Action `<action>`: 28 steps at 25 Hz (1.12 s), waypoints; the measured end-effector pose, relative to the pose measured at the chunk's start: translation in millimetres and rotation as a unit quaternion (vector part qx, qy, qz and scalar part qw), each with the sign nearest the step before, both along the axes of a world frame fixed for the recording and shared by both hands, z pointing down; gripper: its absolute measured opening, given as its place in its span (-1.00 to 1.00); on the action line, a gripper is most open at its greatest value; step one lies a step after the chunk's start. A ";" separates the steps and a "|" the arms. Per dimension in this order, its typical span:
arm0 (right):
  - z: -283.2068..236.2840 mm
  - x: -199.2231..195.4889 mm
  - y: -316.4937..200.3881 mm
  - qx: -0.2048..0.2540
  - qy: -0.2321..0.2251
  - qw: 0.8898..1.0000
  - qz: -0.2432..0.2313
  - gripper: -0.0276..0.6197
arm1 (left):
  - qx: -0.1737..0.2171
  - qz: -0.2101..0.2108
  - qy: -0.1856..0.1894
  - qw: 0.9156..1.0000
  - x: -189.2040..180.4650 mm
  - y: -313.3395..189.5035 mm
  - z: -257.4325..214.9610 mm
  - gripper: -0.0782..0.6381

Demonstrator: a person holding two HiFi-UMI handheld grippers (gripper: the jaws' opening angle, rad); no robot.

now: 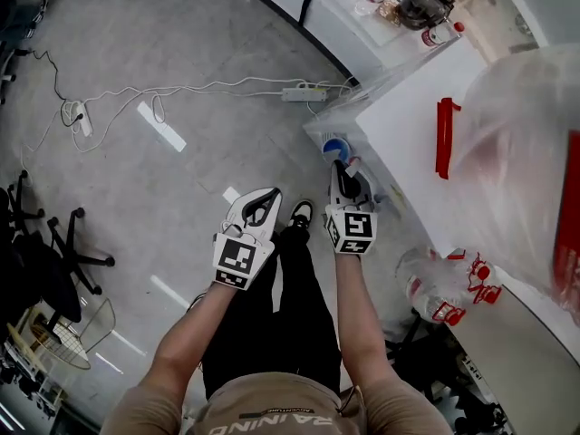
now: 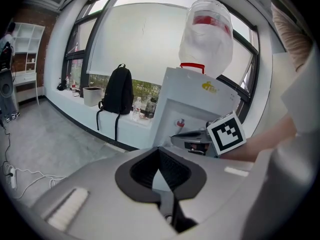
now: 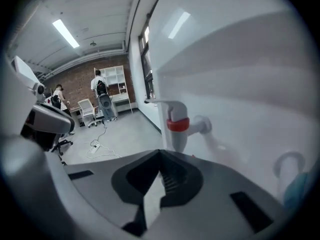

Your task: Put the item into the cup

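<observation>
Cup, item: I cannot tell where they are; neither tool carries anything.
Right tool [image 1: 341, 167] [image 3: 160, 153]: jaws pressed together at the tips, nothing between them, nose close to the front of the water dispenser [image 1: 408, 120] [image 3: 240, 79].
Red tap [image 3: 177, 125]: just ahead of the right tool's tips and above them, spout pointing down.
Blue tap [image 1: 334, 149]: just beside the red one, ahead of the right tool in the head view.
Left tool [image 1: 265, 199] [image 2: 159, 154]: jaws also closed tip to tip and empty, level with the right tool and apart from it, over the floor [image 1: 181, 53].
Water bottle [image 2: 206, 31] [image 1: 535, 134]: large, wrapped in clear plastic, upside down on top of the dispenser, above and to the right of both tools. How full it is cannot be told.
Red handle [image 1: 444, 137]: on the dispenser's white top, right of the right tool.
Plastic bag [image 1: 442, 286]: red print, on the floor behind and to the right of the right tool. Its contents are unclear.
Table [image 2: 65, 95]: runs along the window, well ahead of the left tool, and carries a black backpack [image 2: 117, 91], a white bin [image 2: 92, 95] and small bottles.
Dispenser edge: its front face stands directly before the right tool and closes off that side.
Open room: grey floor stretches ahead and to the left of the left tool.
Floor clutter: a power strip [image 1: 304, 93] with white cables lies well ahead of the left tool, and office chairs [image 1: 63, 247] stand far to its left.
</observation>
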State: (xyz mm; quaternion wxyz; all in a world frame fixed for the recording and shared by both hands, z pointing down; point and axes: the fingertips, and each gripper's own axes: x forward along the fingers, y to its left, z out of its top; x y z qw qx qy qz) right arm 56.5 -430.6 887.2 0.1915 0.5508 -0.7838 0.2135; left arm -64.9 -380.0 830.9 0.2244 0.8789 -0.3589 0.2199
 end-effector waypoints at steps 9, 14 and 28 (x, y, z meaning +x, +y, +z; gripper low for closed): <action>22.3 12.6 -6.5 -0.007 0.019 0.999 0.036 -0.88 | -0.005 0.000 0.002 1.000 -0.6 -5.3 8.1 -0.76; 31.4 12.5 -8.7 -0.010 0.028 0.999 0.028 -0.88 | -0.008 0.003 0.004 1.000 2.7 -3.4 12.2 -0.76; 39.2 9.1 -6.8 -0.006 0.071 0.997 0.035 -0.88 | -0.018 -0.004 0.011 1.000 1.5 10.5 10.8 -0.76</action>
